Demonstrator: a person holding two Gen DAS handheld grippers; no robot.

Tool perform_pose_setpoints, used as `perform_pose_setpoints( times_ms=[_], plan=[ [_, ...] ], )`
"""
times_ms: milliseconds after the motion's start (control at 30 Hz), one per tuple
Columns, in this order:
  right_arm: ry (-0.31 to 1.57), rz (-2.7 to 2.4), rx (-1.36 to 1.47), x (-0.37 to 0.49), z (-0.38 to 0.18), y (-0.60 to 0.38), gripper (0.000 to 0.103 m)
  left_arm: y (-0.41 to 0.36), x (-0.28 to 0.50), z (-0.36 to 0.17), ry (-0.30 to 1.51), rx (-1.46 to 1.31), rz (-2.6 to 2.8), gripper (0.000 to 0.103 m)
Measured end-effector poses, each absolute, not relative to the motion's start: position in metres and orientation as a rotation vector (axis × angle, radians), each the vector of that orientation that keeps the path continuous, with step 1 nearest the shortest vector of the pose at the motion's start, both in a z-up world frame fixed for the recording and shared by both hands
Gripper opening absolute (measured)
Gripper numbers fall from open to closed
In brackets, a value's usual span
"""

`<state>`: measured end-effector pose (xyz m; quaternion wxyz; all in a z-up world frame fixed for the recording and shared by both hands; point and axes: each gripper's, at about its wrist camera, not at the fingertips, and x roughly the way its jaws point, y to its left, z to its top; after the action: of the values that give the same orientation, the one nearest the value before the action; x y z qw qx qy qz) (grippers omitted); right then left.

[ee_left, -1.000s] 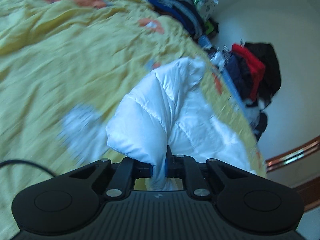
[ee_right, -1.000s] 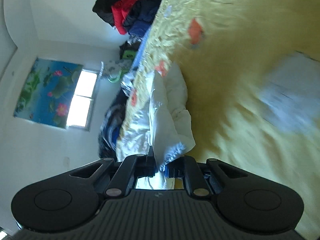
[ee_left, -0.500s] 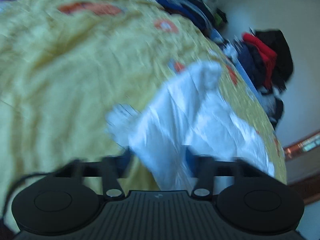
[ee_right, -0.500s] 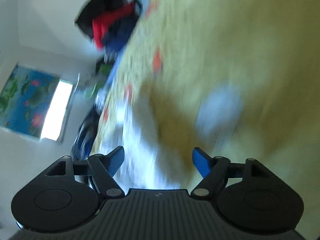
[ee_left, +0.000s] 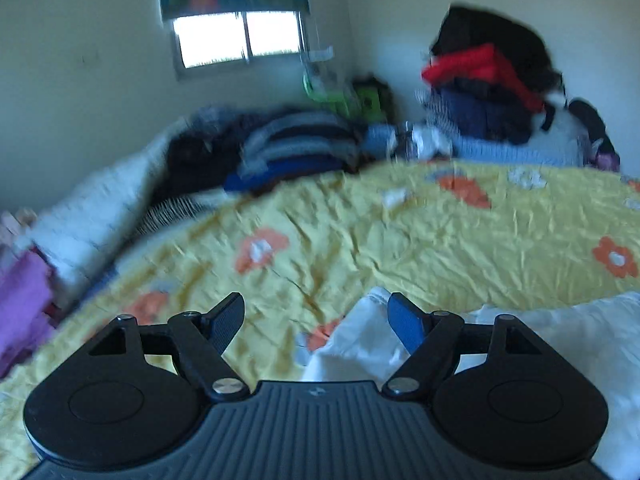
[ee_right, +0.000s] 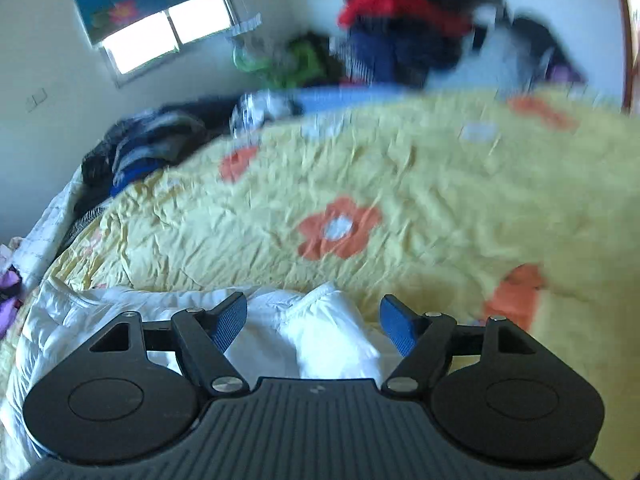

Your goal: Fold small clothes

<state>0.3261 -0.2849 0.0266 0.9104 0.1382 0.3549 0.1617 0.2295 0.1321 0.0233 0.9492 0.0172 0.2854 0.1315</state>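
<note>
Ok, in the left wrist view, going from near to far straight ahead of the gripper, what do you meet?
Left gripper, open → white garment → yellow flowered bedspread → stacked dark clothes → window.

Daylight enters through the window [ee_left: 238, 40], which is blown out to plain white at about 11 o'clock in both views; the room is otherwise dim with a cool blue cast. Motion blur smears the clothes pile [ee_right: 404, 28] toward 12 o'clock and the bedspread [ee_right: 520, 184] at 3 o'clock. Fisheye distortion bows the edges, and the corners go black.
</note>
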Motion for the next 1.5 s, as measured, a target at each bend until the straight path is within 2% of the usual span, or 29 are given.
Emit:
perform_pose_setpoints(
  times_ms=[67,133,167,233,267,300,333,367,400,500,633,800,933,1033,1067,1100,1167,1200,1233,1300,1367,1467,1500],
  plan=[
    [0.780,0.334,0.287,0.348,0.016,-0.284,0.057,0.141,0.253,0.014,0.686,-0.014,0.234,0.079],
    [0.801,0.364,0.254,0.351,0.009,-0.279,0.053,0.146,0.268,0.005,0.734,-0.042,0.209,0.079],
    [0.814,0.366,0.246,0.348,0.003,-0.277,0.046,0.148,0.274,0.001,0.758,-0.046,0.188,0.079],
    [0.831,0.394,0.278,0.352,0.000,-0.279,0.044,0.148,0.284,-0.005,0.800,-0.041,0.179,0.079],
    [0.832,0.408,0.305,0.352,-0.002,-0.282,0.036,0.148,0.288,-0.007,0.811,-0.037,0.166,0.079],
    [0.838,0.425,0.340,0.353,-0.004,-0.286,0.018,0.144,0.291,-0.013,0.826,-0.041,0.149,0.078],
    [0.850,0.437,0.375,0.354,-0.007,-0.290,0.010,0.144,0.294,-0.017,0.844,-0.054,0.137,0.058],
    [0.849,0.437,0.389,0.354,-0.009,-0.291,0.009,0.145,0.298,-0.019,0.867,-0.079,0.118,0.040],
    [0.829,0.425,0.385,0.351,-0.009,-0.292,0.008,0.146,0.302,-0.020,0.895,-0.116,0.096,0.018],
    [0.775,0.392,0.421,0.342,-0.005,-0.301,0.007,0.137,0.306,-0.013,0.861,-0.092,0.096,0.013],
    [0.757,0.352,0.483,0.334,-0.010,-0.323,0.007,0.133,0.311,-0.014,0.850,-0.074,0.116,0.013],
    [0.811,0.301,0.494,0.338,-0.042,-0.326,0.006,0.144,0.325,-0.059,0.935,-0.006,0.267,0.004],
    [0.811,0.320,0.547,0.337,-0.049,-0.324,0.008,0.143,0.312,-0.050,0.858,0.006,0.270,0.005],
    [0.806,0.311,0.610,0.332,-0.040,-0.329,0.031,0.133,0.288,-0.024,0.694,0.082,0.245,0.009],
    [0.783,0.304,0.634,0.328,-0.033,-0.334,0.049,0.132,0.281,-0.016,0.669,0.070,0.210,0.011],
    [0.743,0.301,0.650,0.322,-0.024,-0.338,0.059,0.133,0.276,-0.009,0.655,0.050,0.174,0.015],
    [0.619,0.325,0.662,0.305,-0.005,-0.343,0.058,0.132,0.271,-0.001,0.651,0.017,0.121,0.035],
    [0.590,0.344,0.667,0.300,0.002,-0.344,0.058,0.133,0.272,0.000,0.662,-0.005,0.103,0.061],
    [0.586,0.366,0.670,0.298,0.008,-0.343,0.059,0.137,0.276,0.001,0.660,-0.029,0.110,0.078],
    [0.615,0.379,0.639,0.300,0.013,-0.338,0.059,0.149,0.283,-0.001,0.640,-0.080,0.162,0.080],
    [0.652,0.360,0.573,0.308,0.012,-0.334,0.064,0.166,0.295,-0.006,0.698,-0.185,0.162,0.079],
    [0.732,0.330,0.531,0.322,0.001,-0.331,0.065,0.182,0.308,-0.017,0.773,-0.315,0.134,0.078],
    [0.741,0.333,0.527,0.324,-0.003,-0.330,0.065,0.182,0.309,-0.019,0.784,-0.307,0.118,0.070]
  ],
)
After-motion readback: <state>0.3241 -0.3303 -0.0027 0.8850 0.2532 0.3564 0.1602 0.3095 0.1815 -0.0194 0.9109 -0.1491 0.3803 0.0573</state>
